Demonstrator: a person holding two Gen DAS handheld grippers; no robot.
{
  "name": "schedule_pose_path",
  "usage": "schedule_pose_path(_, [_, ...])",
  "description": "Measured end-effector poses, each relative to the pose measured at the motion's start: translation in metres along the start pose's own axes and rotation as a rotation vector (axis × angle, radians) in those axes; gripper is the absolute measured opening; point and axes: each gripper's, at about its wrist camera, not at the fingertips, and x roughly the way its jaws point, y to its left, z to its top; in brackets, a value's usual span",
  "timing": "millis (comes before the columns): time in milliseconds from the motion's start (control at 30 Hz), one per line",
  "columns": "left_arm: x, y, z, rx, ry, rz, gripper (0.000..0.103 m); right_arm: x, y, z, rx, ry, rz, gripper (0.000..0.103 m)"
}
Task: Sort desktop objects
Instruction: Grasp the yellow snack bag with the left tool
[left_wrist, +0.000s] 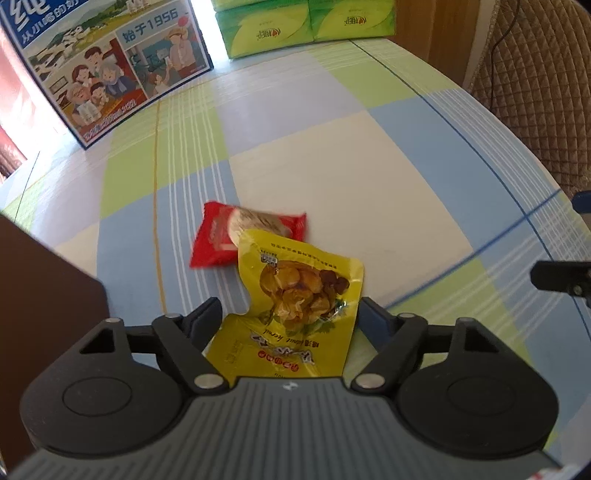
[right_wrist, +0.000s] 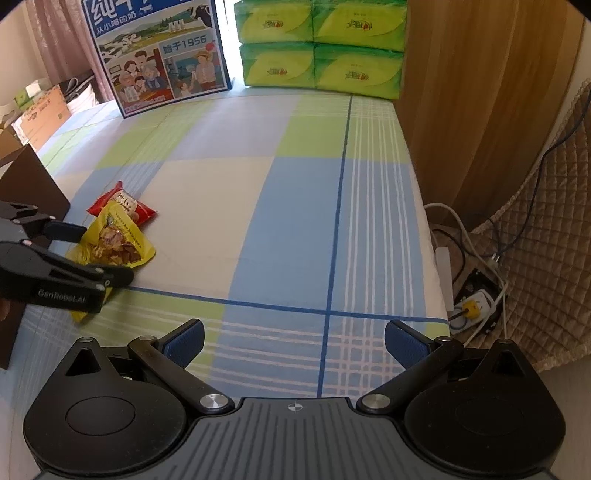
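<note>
My left tongs (left_wrist: 288, 317) apart astride yellow snack pouch (left_wrist: 295, 295), red packet (left_wrist: 225, 240) touching beyond it, near surface's (right_wrist: 295, 221) left edge, my right tongs (right_wrist: 293, 341) apart, empty.

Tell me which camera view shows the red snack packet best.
The right wrist view: the red snack packet is sharp there, with its printed front readable and only its near end covered by the yellow snack pouch. In the left wrist view the packet is motion-blurred, and the pouch overlaps its near edge.
</note>
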Motion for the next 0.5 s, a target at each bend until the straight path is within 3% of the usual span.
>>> schedule_pose_path(500, [-0.061,-0.014,-0.096,-0.136,0.037,-0.007,0.072,-0.001,0.024,-0.008,-0.075,-0.001,0.084,0.101])
